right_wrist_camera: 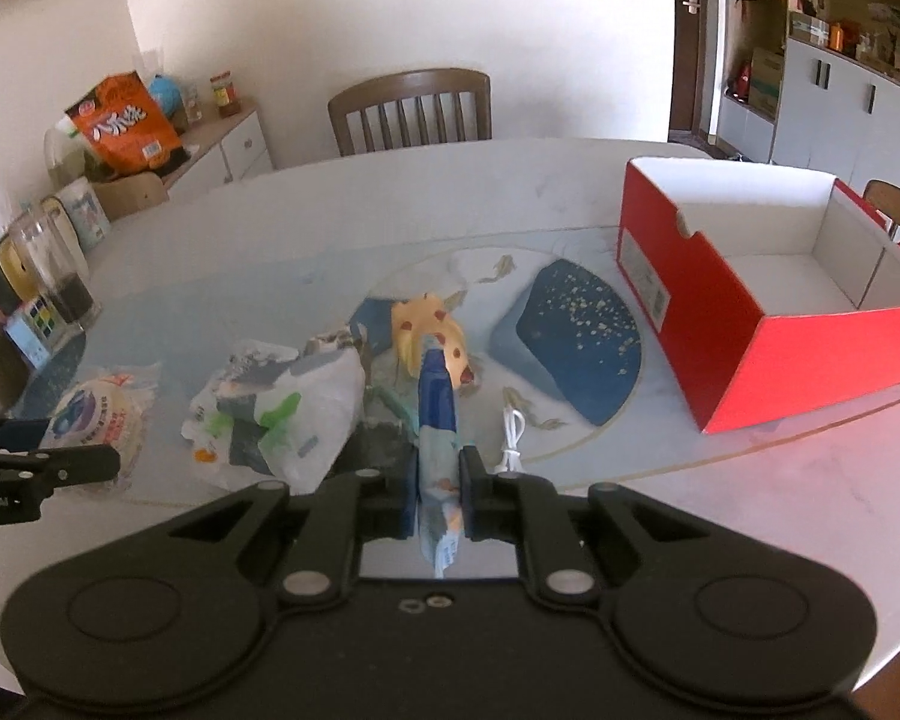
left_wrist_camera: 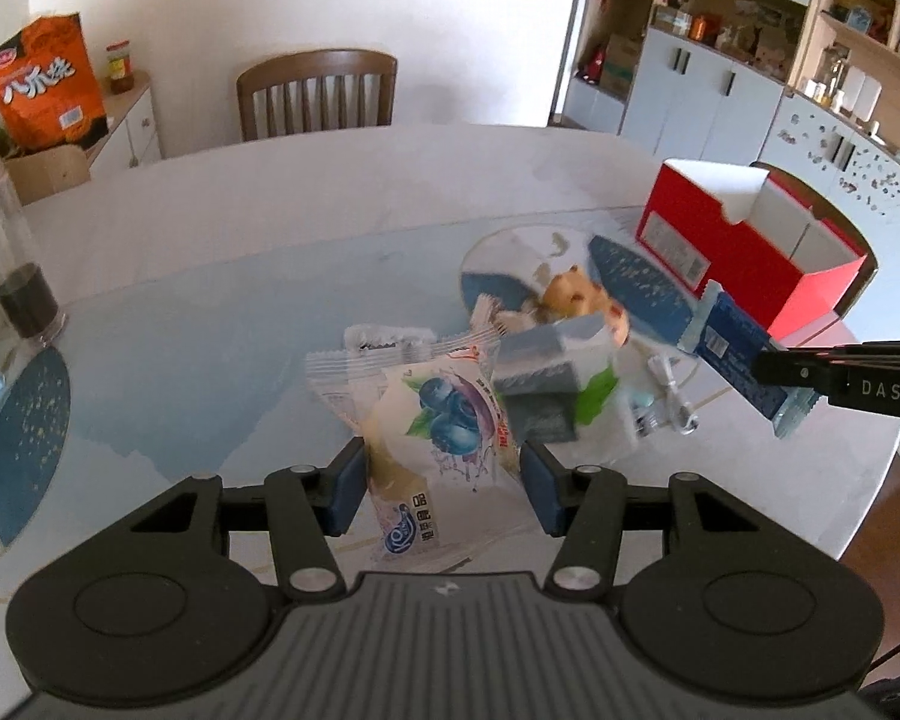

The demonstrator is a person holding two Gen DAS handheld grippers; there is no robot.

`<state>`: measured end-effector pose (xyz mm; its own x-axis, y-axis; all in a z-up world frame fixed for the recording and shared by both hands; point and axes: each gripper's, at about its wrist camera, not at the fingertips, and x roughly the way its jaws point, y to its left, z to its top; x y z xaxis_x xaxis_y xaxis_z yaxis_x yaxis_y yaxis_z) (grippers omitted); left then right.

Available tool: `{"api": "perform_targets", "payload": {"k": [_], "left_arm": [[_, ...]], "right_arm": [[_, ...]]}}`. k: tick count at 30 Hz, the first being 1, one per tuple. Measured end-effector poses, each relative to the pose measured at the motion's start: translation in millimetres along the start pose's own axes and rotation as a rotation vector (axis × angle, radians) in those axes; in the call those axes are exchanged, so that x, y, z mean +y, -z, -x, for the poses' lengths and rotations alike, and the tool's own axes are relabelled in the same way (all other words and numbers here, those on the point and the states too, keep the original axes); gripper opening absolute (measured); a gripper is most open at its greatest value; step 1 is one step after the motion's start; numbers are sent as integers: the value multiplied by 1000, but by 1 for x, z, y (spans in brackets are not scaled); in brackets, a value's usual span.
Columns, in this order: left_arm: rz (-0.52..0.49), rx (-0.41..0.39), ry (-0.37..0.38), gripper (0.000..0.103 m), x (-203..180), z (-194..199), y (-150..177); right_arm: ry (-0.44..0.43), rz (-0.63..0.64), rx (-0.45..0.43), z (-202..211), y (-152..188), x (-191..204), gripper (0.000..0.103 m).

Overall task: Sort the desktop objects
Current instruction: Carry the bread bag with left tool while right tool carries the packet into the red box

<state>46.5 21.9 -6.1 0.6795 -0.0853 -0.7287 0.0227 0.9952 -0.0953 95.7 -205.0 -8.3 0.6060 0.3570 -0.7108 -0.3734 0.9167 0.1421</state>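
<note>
Left gripper [left_wrist_camera: 444, 480]: I see its fingers [left_wrist_camera: 348, 489] pinching a clear snack packet [left_wrist_camera: 432, 414] with a blueberry print. The packet stands upright between the blue pads, lifted off the surface [left_wrist_camera: 240, 276].

Right gripper [right_wrist_camera: 439, 495]: its fingers [right_wrist_camera: 471, 495] are pressed almost together on a thin blue wrapper [right_wrist_camera: 437, 414], gripped near its lower end. The wrapper sticks forward and up past the fingertips, clear of the surface. In the left wrist view the same blue wrapper [left_wrist_camera: 732, 354] juts from the right gripper at the right edge.

On the surface between the two grippers I note a pile: a white bag [right_wrist_camera: 294, 420] with green and grey print, a small yellow spotted toy [right_wrist_camera: 432, 330] behind it, and a white cable [right_wrist_camera: 513, 438] just beside them.

A red box [right_wrist_camera: 768, 294] with a white inside sits open-topped on the right part of the surface, well apart from the pile. A wooden chair [right_wrist_camera: 411, 111] stands at the far side. A glass jar [left_wrist_camera: 12, 276] with dark contents stands at the left.
</note>
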Motion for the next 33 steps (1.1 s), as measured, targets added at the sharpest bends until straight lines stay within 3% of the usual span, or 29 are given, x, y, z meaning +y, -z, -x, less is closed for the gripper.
{"api": "perform_targets", "payload": {"k": [6,17,33], "left_arm": [[11,-10,29,54,-21,6,-20],[-4,-46,38,54,-93,-3,-56],[-52,-64,90,54,-203,-61,-113]], "right_arm": [[-20,-5,-31,20,-12,-12,13],[-84,2,-45,36,-33,-59,13],[-75,-22,-81,39,-65,-161,13]]}}
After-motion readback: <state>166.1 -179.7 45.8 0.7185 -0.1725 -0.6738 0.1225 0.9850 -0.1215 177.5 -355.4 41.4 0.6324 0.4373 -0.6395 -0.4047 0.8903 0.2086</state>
